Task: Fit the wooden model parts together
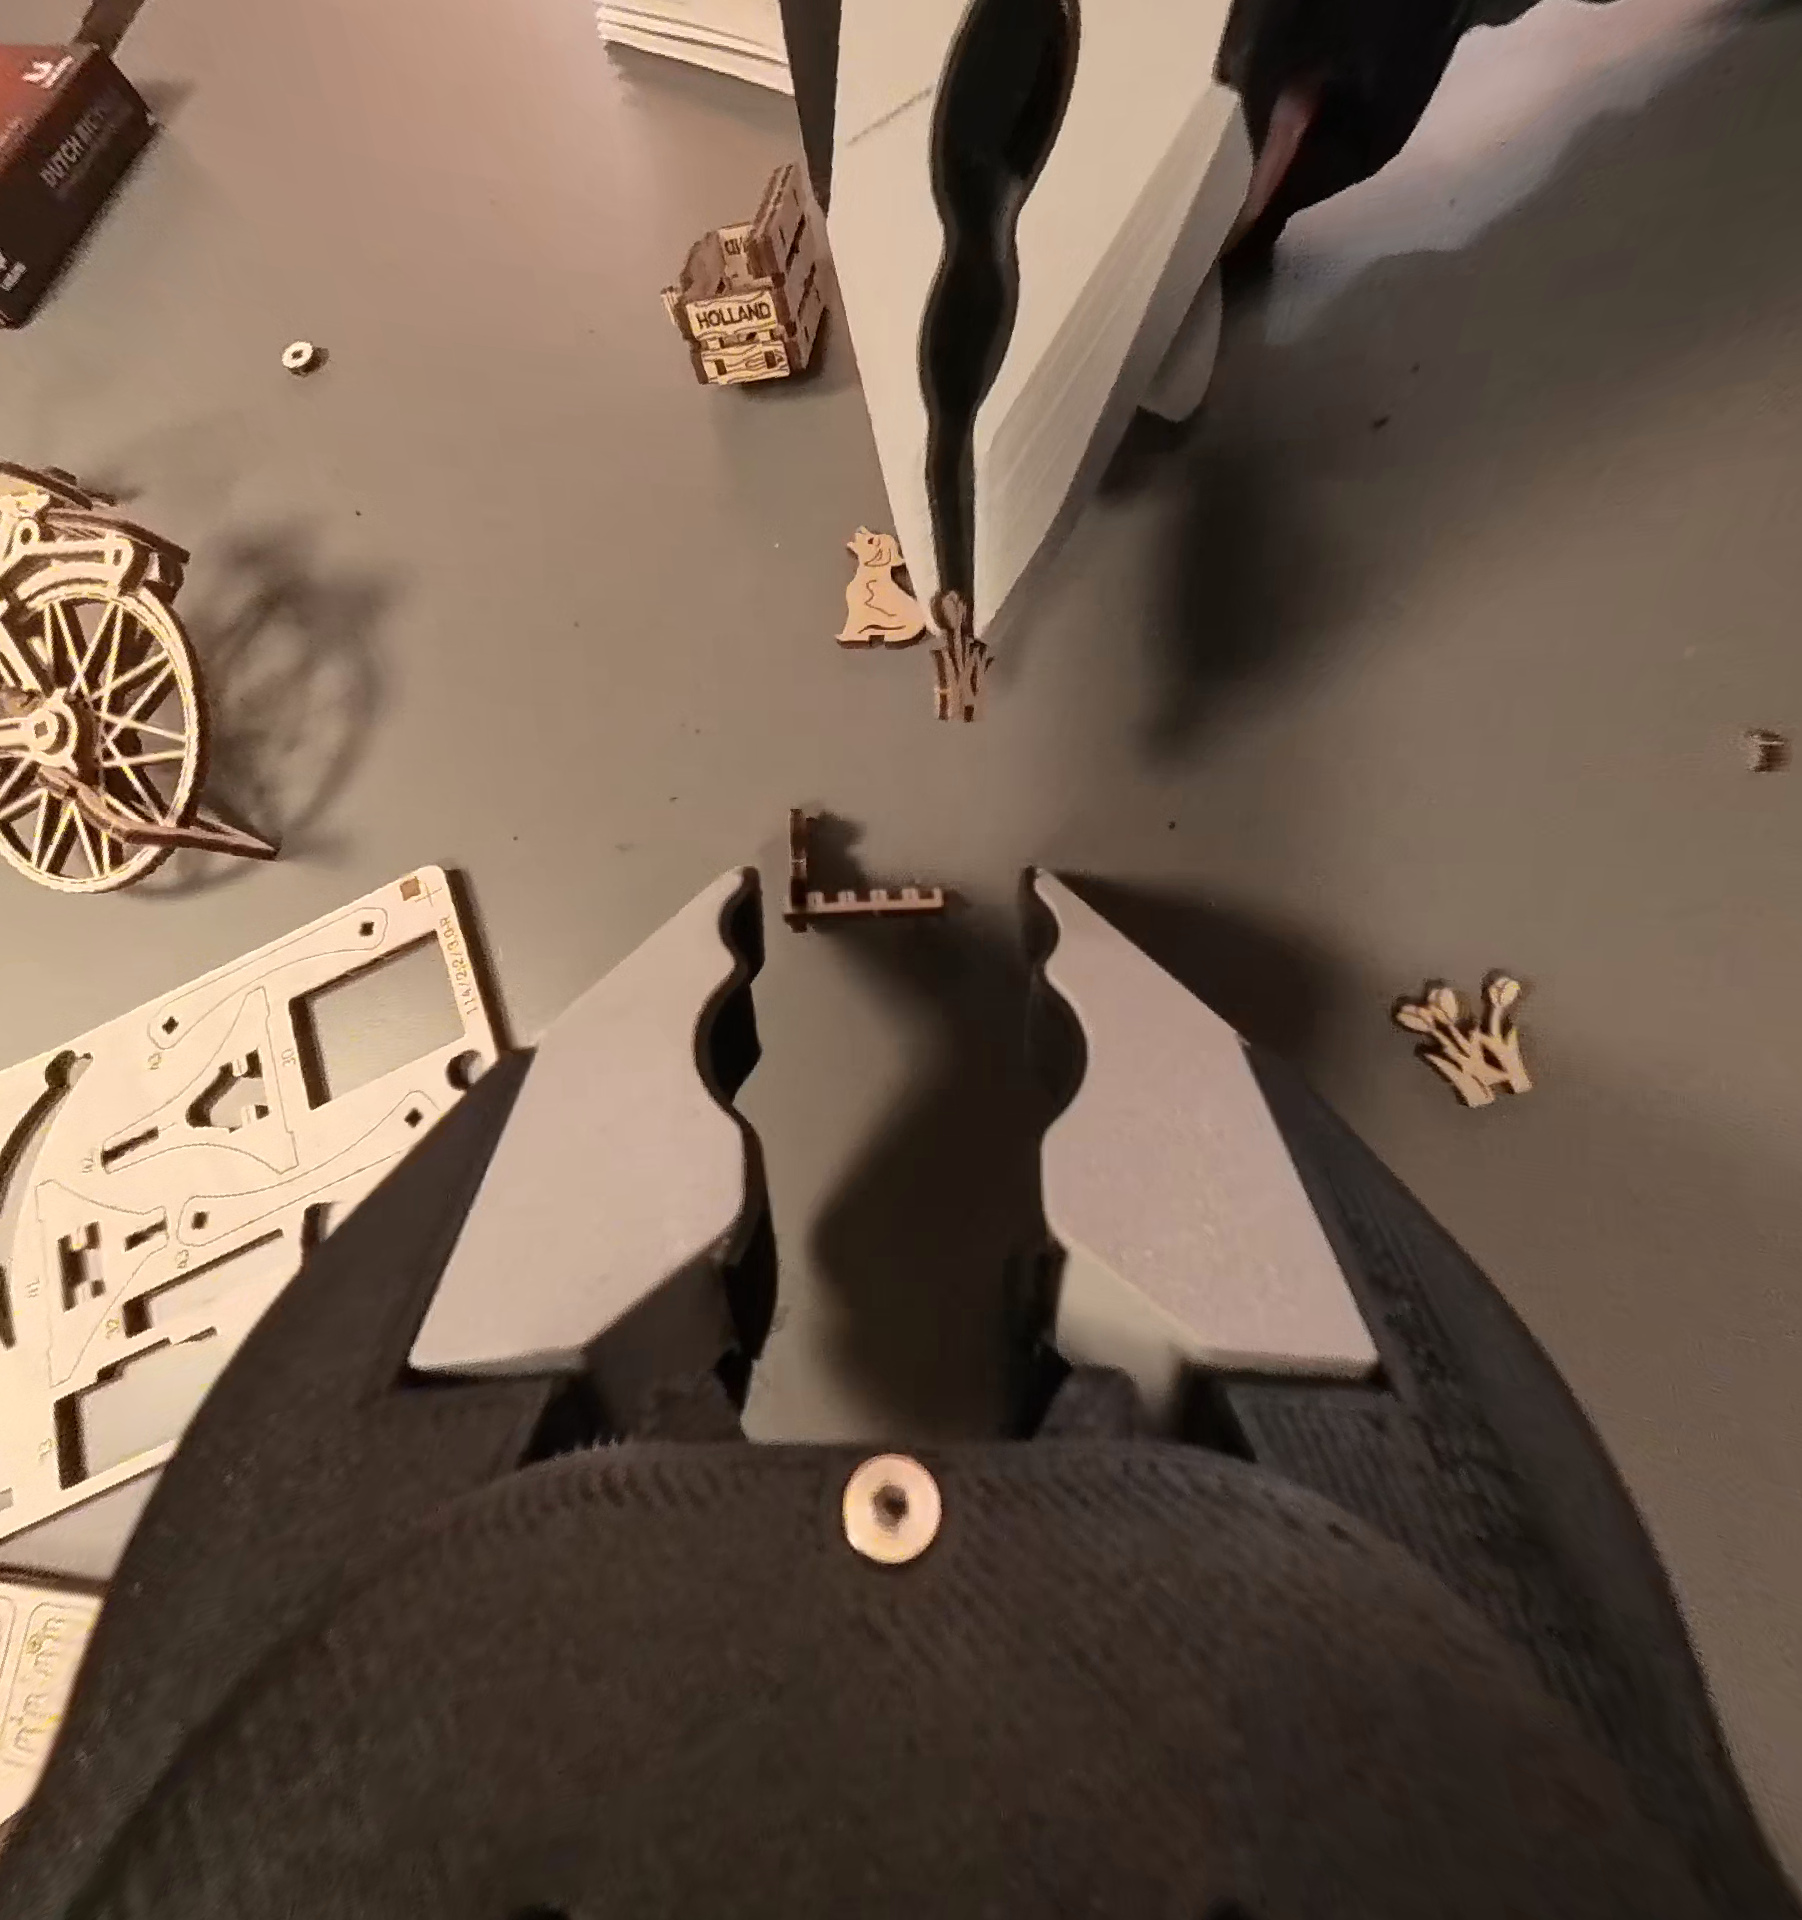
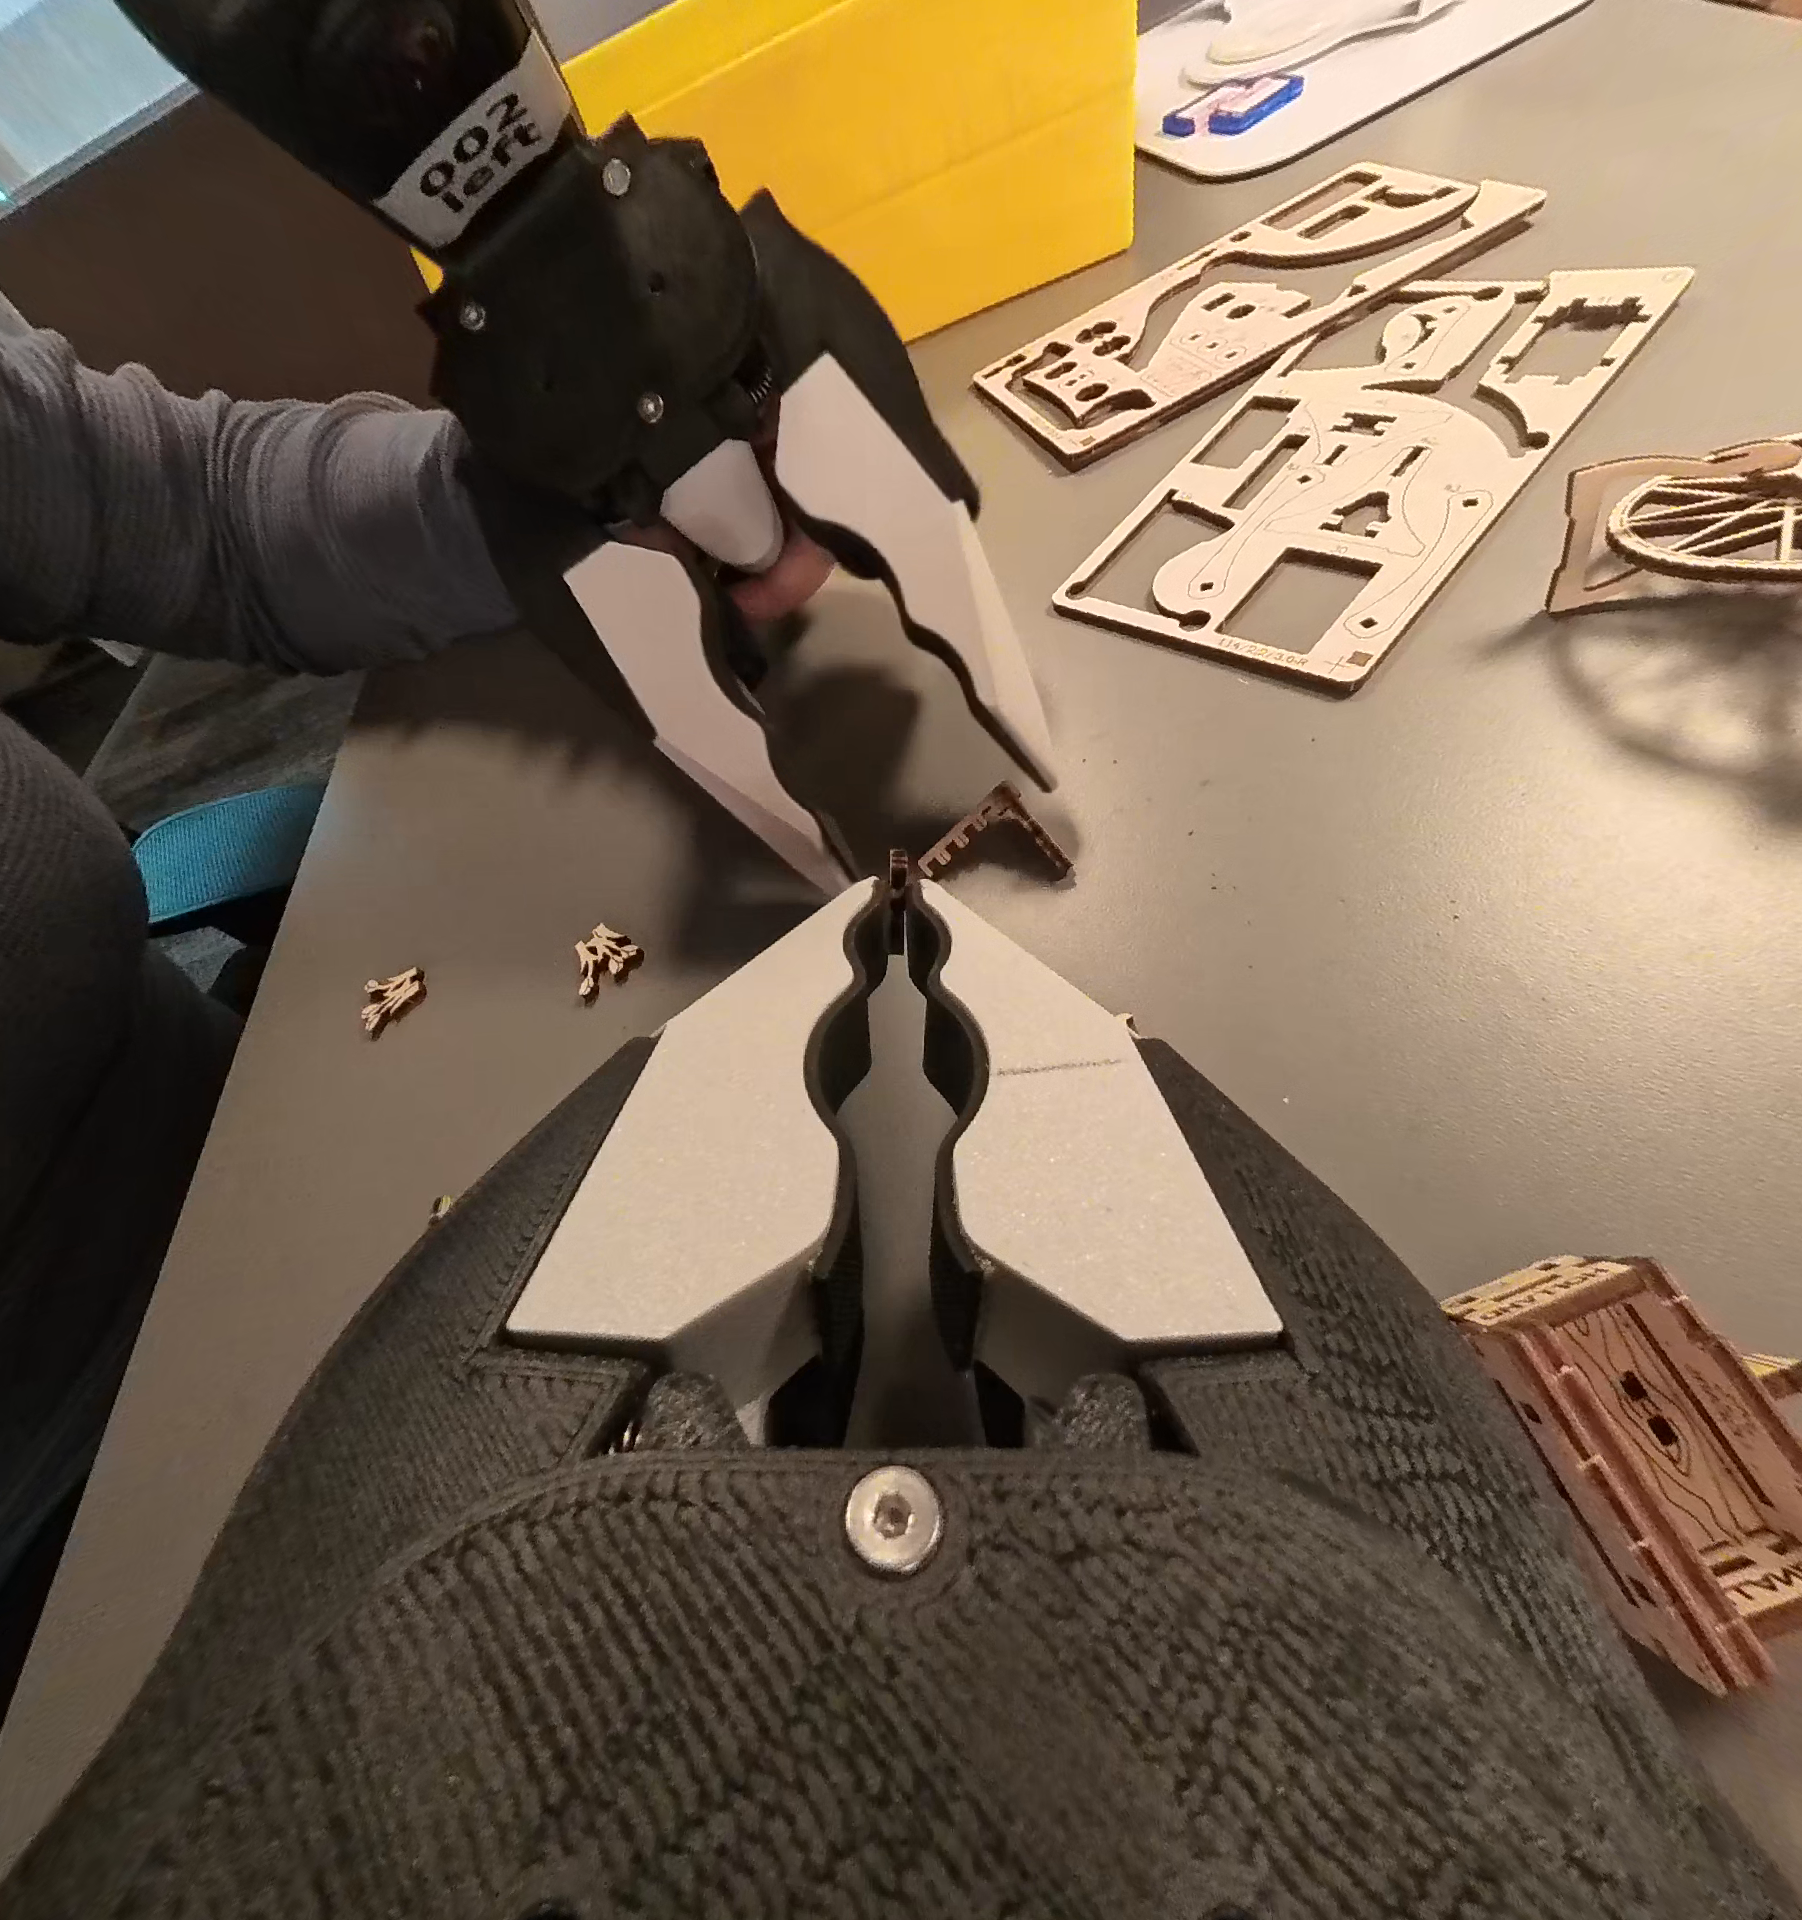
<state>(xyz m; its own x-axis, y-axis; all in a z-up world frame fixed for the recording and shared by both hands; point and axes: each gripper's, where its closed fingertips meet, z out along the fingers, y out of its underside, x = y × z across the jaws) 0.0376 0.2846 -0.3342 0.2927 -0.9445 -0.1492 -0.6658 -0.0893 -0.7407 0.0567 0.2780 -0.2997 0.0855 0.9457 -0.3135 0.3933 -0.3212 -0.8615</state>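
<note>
I seem to be working at an office-style hobby desk: a wide, flat grey table (image 2: pixel 1396 987) lit from a window (image 2: pixel 35 94) at the far left. Behind the table stands a yellow box (image 2: pixel 876 156), and near it lie laser-cut plywood sheets (image 2: pixel 1364 468). A finished wooden bicycle (image 1: pixel 55 675), a small wooden crate (image 1: pixel 746 301) and a dark product box (image 1: pixel 24 177) sit around.

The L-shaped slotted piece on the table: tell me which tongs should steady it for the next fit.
Left. The left tongs are open with the L-shaped slotted piece just beyond their tips; the right tongs are shut on a tulip piece.
</note>
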